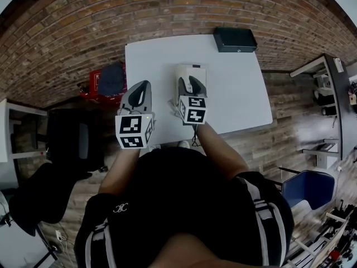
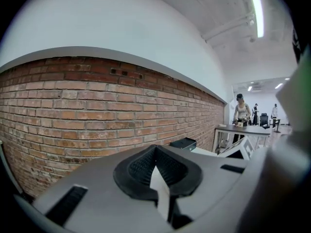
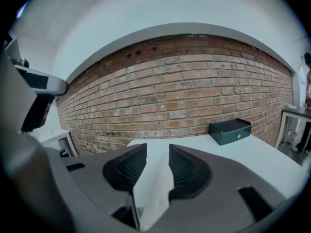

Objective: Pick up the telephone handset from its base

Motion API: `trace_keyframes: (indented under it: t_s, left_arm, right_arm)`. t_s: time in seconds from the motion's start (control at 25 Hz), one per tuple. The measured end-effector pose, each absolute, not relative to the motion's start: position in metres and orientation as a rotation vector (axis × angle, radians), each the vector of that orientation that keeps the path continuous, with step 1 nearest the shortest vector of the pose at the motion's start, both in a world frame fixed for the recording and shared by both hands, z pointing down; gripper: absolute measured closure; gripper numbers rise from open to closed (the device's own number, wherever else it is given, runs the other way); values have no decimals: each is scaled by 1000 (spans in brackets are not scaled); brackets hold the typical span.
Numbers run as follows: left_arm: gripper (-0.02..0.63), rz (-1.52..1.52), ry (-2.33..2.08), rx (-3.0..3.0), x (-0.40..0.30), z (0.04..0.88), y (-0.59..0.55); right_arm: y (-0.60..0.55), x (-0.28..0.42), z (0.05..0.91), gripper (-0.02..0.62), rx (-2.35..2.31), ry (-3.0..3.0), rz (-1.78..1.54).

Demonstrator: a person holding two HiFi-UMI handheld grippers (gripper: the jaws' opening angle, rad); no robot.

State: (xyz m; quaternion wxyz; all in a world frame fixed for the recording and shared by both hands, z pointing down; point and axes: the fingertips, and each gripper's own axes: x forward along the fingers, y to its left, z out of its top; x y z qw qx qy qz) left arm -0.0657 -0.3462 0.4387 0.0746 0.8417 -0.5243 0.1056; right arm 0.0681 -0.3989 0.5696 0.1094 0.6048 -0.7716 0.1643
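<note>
Pointing toward the brick wall [image 2: 97, 106], the left gripper [image 1: 144, 85] is held over the left part of the white bench [image 1: 234, 94]. Its own view shows the gripper [image 2: 155, 149] with its dark ribbed pads [image 2: 138, 166] pressed together at the tips and nothing between them. The phone [image 1: 192, 70] lies to this gripper's right and a little ahead, apart from it.

Just beside it on the right, the right gripper [image 1: 191, 81] points the same way, and from above its tips overlap the near end of the phone. The phone is a pale, upright rectangle on the middle of the bench, directly under and just ahead of these jaws. From the head view its handset cannot be told apart from the base, nor whether the jaws touch it. In its own view the right gripper [image 3: 158, 152] has its jaws parted, with a clear gap between the two pads [image 3: 187, 166]. A white shape shows low in that gap, and whether it is phone or bench cannot be told.

Farther ahead and to the right of this gripper, a dark box [image 1: 235, 39] sits at the bench's far corner by the wall, well apart from the phone; both gripper views catch it [image 3: 230, 131] [image 2: 183, 143]. At the far right of the left gripper view, a person [image 2: 241, 113] stands at another bench in the background.
</note>
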Motion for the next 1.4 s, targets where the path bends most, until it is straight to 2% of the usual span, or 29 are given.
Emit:
trace_keyframes:
  t_s: [0.6, 1.4]
  left_arm:
    - [604, 324, -1651, 2448, -101, 447, -359]
    - [604, 336, -1660, 2416, -118, 455, -360]
  right_arm:
    - [-428, 64, 662, 383, 1682, -1973, 729]
    - [-433, 64, 684, 391, 1663, -1827, 822]
